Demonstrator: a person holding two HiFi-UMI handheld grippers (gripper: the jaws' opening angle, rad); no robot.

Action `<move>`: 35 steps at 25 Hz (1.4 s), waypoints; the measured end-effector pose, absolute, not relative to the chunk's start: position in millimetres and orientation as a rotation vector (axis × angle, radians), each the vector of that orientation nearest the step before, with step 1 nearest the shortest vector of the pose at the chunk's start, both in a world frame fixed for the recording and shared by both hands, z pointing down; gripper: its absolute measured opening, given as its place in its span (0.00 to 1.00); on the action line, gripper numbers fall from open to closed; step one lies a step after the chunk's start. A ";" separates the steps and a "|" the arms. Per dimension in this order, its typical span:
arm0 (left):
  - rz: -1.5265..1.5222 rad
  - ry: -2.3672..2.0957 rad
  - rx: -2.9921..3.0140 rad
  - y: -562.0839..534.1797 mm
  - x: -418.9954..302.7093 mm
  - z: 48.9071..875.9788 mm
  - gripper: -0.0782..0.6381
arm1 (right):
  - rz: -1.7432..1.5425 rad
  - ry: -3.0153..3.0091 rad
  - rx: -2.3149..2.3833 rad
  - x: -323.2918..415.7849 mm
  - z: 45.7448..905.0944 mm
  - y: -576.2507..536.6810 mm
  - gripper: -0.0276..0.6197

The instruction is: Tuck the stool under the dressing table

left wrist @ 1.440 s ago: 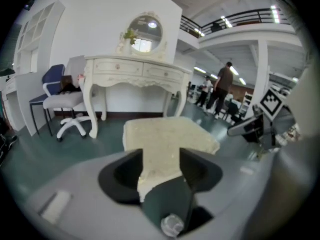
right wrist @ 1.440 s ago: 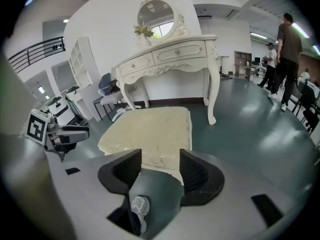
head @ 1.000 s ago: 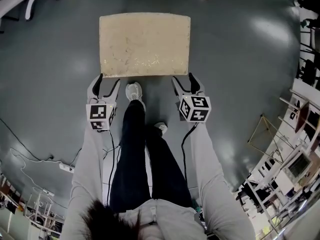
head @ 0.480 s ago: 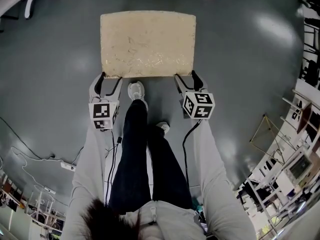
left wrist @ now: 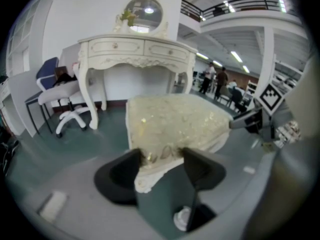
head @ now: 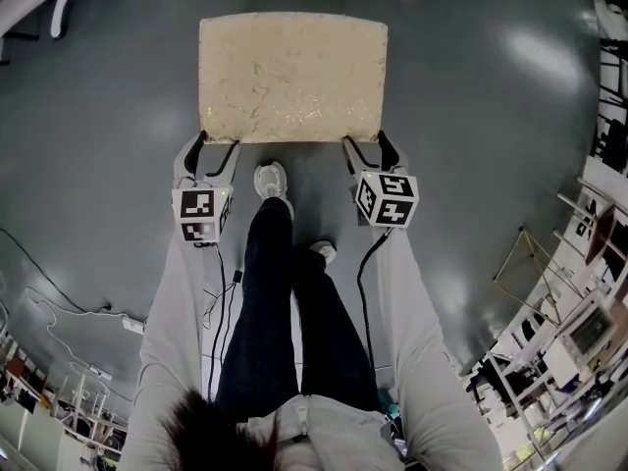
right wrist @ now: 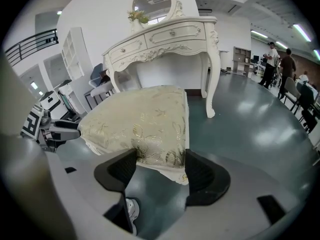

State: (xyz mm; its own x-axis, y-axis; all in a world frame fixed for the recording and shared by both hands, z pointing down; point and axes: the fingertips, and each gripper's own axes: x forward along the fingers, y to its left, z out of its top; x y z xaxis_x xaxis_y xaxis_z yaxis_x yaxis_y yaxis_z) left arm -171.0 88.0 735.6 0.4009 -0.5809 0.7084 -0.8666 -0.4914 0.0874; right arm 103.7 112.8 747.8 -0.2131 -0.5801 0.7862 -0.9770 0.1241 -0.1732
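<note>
Left gripper (left wrist: 160, 159) has its 2 black jaws partly open and pressed against either side of the stool's (head: 292, 77) near left corner, with the cushion edge pinched between them. Right gripper (right wrist: 159, 165) holds the near right corner the same way, fabric touching both jaws.

From the head view the stool is a rectangular pad on the grey floor (head: 471, 116), straight ahead of the person's shoe (head: 268, 178), with 1 gripper at each near corner. Only the gripper views show what lies beyond it: a cream dressing table (left wrist: 135, 51) with carved curved legs, 2 drawers and an oval mirror (left wrist: 143, 14) on top, standing well apart from the stool. The left gripper view also shows a white office chair (left wrist: 60, 96) beside the table's left leg.

The seat is pale cream cloth with a shiny gold leaf pattern, over a carved off-white frame at the corners. The floor is smooth and glossy, throwing back the ceiling lights.
</note>
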 end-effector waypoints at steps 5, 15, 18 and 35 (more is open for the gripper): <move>0.840 -1.224 2.211 97.4 -170.1 739.3 0.51 | 0.932 -1.860 1.496 105.5 751.9 117.3 0.52; 0.893 -1.236 2.213 59.1 -172.1 735.0 0.50 | 0.928 -1.857 1.504 100.8 749.2 83.5 0.52; 0.888 -1.250 2.209 41.5 -175.7 734.4 0.50 | 0.920 -1.857 1.523 97.1 748.5 67.3 0.52; 0.931 -1.202 2.240 -53.7 -169.1 738.2 0.50 | 0.909 -1.837 1.559 103.6 747.1 -24.3 0.52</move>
